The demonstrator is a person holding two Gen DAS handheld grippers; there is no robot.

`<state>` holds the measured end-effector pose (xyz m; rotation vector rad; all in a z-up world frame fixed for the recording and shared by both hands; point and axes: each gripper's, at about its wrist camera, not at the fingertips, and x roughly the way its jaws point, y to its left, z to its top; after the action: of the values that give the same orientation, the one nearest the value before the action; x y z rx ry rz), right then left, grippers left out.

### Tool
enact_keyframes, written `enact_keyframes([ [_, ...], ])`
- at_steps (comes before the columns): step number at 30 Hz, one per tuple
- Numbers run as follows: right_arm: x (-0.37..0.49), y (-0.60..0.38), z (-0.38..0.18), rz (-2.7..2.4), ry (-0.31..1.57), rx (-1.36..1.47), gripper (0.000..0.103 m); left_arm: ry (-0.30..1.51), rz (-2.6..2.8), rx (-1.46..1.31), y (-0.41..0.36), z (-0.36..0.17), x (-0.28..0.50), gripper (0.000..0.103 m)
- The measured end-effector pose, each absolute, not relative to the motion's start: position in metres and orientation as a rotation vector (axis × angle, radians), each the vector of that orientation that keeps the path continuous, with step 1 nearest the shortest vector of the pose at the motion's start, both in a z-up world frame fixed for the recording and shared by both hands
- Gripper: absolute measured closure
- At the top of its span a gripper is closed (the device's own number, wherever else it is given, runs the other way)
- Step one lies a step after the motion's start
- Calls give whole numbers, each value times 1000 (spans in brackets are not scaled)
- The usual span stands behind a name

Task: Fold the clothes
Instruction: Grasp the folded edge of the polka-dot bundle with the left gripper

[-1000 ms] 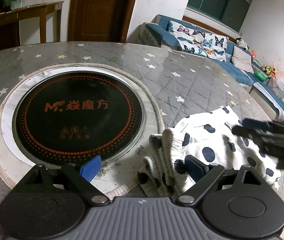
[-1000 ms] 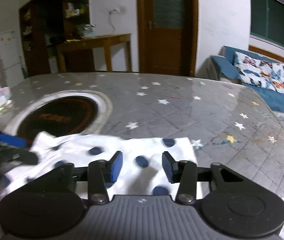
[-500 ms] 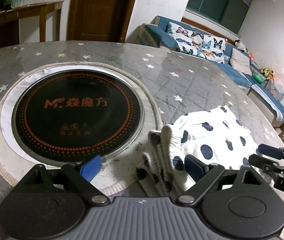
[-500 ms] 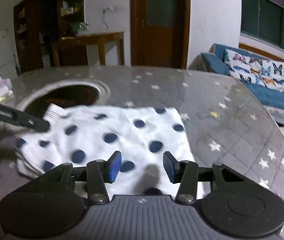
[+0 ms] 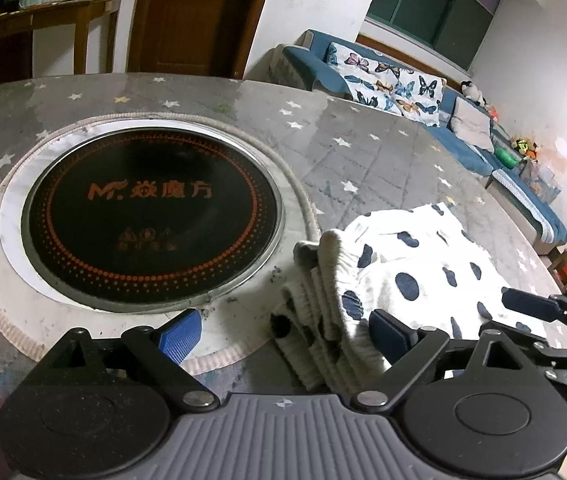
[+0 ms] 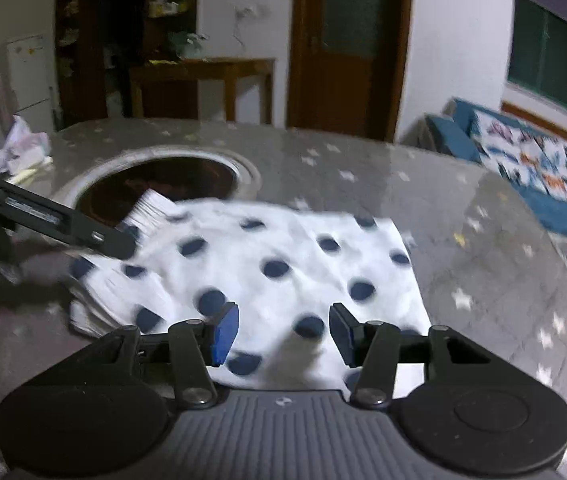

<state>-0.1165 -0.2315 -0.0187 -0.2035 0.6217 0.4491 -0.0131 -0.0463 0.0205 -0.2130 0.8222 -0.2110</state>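
Since a second ago the right gripper (image 6: pixel 283 330) has swung back over the cloth (image 6: pixel 283 264), which now fills the space ahead of its spread, empty fingers. The left gripper (image 5: pixel 283 330) has barely shifted; its fingers are wide apart, the cloth's ribbed, bunched edge (image 5: pixel 323 292) lying between them on the tabletop (image 5: pixel 363 152). The cloth looks already doubled over. Whether another fold or only smoothing remains, I cannot tell.
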Motion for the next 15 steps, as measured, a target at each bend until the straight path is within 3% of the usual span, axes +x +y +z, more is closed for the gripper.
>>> enact_keyframes([
  [15,-156,-152,-30,751,527,-646,51,868,-184,-355,-27,36,-11,10],
])
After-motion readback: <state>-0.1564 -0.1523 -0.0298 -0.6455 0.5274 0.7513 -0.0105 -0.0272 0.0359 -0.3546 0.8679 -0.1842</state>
